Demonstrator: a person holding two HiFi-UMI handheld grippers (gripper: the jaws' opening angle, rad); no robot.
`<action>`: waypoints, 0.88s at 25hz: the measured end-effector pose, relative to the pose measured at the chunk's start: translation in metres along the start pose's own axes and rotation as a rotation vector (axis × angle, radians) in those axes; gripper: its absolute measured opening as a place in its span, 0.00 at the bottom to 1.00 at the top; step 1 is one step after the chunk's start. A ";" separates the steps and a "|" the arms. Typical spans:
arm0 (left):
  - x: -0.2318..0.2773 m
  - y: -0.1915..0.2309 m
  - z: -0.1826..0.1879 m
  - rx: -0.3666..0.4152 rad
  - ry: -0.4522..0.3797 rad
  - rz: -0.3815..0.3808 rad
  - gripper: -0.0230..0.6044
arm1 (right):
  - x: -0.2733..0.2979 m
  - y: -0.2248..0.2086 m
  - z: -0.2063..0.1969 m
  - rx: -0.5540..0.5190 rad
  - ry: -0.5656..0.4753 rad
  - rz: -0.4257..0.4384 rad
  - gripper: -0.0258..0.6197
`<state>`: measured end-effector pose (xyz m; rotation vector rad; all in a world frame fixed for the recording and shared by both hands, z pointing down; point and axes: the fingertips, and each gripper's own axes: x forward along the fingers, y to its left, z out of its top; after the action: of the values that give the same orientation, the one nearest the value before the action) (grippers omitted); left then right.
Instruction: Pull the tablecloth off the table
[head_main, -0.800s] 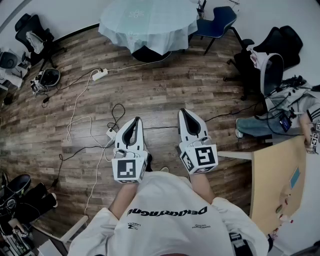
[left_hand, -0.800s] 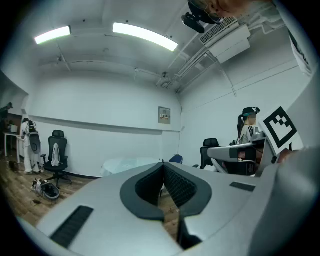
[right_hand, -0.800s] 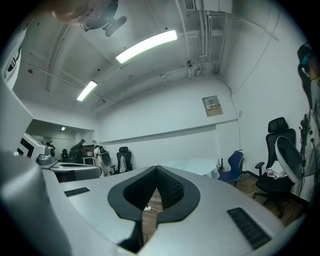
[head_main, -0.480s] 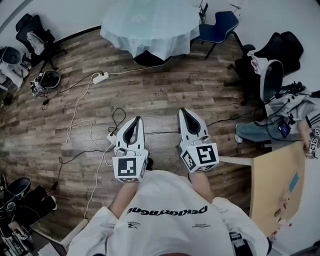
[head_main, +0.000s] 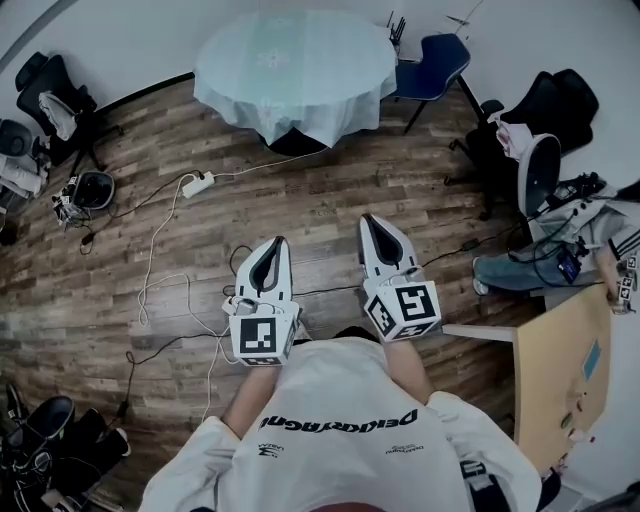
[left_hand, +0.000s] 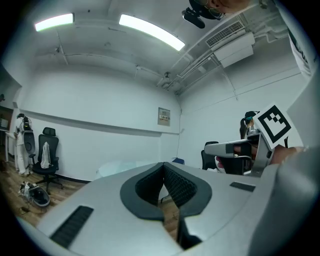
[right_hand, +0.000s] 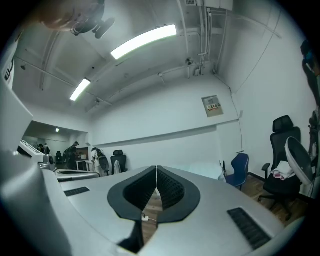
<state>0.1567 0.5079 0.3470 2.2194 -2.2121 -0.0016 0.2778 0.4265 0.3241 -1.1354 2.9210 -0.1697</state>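
The left tool (head_main: 276, 242) is clenched on nothing, its jaws meeting with only floor and room beyond them. It points level toward the far end of the room. Well ahead of both tools lies the tablecloth (head_main: 295, 70). It hides the round tabletop completely, and its hem hangs free all round. It looks thin, light and limp, likely to bunch and slide off easily. The hanging hem on the side nearest the tools seems the place to pinch it. The right tool (head_main: 369, 220), just beside the left, is likewise closed and empty. Against the earlier frames, the cloth shows fuller and the power strip (head_main: 198, 184) lies nearer the tools, so the person has probably stepped closer.
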 end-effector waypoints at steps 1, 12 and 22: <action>0.004 0.008 -0.001 0.000 0.007 -0.002 0.06 | 0.007 0.002 -0.002 -0.004 0.004 -0.008 0.09; 0.081 0.068 -0.029 -0.021 0.071 -0.017 0.06 | 0.097 -0.011 -0.022 0.013 0.058 -0.030 0.09; 0.213 0.131 -0.023 -0.006 0.042 0.008 0.06 | 0.238 -0.067 -0.021 0.016 0.056 0.000 0.09</action>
<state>0.0263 0.2945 0.3720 2.1866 -2.1968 0.0383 0.1462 0.2195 0.3607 -1.1478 2.9619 -0.2275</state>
